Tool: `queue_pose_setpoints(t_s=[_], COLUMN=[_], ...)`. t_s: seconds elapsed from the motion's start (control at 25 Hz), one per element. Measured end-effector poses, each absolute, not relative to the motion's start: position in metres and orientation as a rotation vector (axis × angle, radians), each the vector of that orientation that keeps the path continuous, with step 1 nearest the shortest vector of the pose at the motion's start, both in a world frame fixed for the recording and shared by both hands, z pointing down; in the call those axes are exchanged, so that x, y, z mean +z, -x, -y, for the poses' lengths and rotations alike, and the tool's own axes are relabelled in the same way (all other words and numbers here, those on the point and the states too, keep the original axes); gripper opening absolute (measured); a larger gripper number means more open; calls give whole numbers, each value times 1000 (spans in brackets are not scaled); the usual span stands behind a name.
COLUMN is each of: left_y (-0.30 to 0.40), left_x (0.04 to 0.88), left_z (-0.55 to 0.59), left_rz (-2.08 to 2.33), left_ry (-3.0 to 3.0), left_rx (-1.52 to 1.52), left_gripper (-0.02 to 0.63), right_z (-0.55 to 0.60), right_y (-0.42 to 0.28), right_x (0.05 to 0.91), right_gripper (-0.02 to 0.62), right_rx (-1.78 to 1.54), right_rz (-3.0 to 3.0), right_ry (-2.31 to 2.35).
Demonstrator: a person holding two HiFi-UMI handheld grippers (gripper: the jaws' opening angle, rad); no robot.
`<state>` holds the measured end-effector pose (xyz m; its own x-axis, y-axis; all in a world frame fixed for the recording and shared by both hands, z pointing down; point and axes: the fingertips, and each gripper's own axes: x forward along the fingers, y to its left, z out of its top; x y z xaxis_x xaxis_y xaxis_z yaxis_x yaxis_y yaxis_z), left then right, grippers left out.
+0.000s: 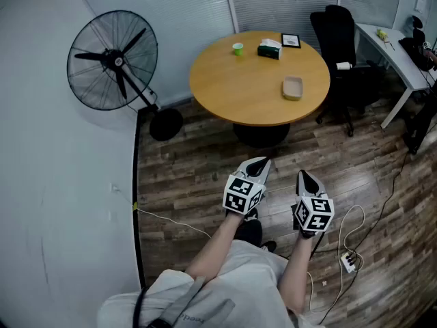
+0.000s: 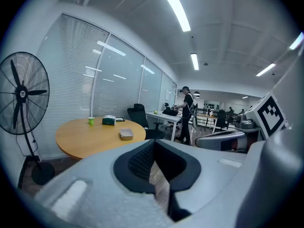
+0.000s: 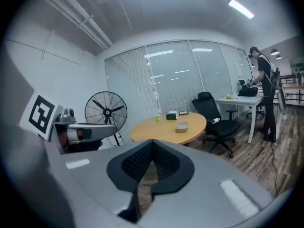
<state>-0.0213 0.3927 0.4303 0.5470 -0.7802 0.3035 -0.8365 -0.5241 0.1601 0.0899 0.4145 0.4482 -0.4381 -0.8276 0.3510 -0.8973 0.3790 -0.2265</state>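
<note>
while both grippers are held low over the wooden floor (image 1: 191, 173), nothing is gripped. the left gripper (image 1: 257, 162) is seen in its own view with fingers pressed together at the tips, nothing between them. the right gripper (image 1: 304, 176) is closed the same way, also empty.

progress, as judged: at the very start. the round worktop (image 1: 232, 84) is well apart from both grippers and nothing on it is touched.
- beige tray (image 1: 292, 87) near the right edge, the closest item to the grippers
- green cup (image 1: 237, 48) toward the far edge
- tissue box (image 1: 270, 49) beside the cup
- framed card (image 1: 291, 40) at the far rim

edges and room:
- bare floor is left between the grippers and the near rim of the worktop.
- left side is bounded by a pale wall (image 1: 54, 183); a standing fan (image 1: 113, 60) is set near the worktop's left.
- right side is crowded by a black chair (image 1: 341, 33) and a white desk (image 1: 392, 53).
- a cable and power strip (image 1: 349, 260) are laid on the floor just right of the right gripper; a snag there is judged possible.
</note>
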Motion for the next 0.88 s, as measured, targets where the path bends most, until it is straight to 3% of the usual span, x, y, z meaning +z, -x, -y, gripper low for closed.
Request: queue_pose_setpoints(t_s=[0.88], left_y=[75], left_x=[464], left_z=[-233], left_rz=[1296], left_ry=[-2419], left_rx=[248], left_gripper=[6], right_z=[-275], right_y=[-121], right_x=[469], right_gripper=[-2], right_rx=[651], right_rz=[2377], right_ry=[-1767])
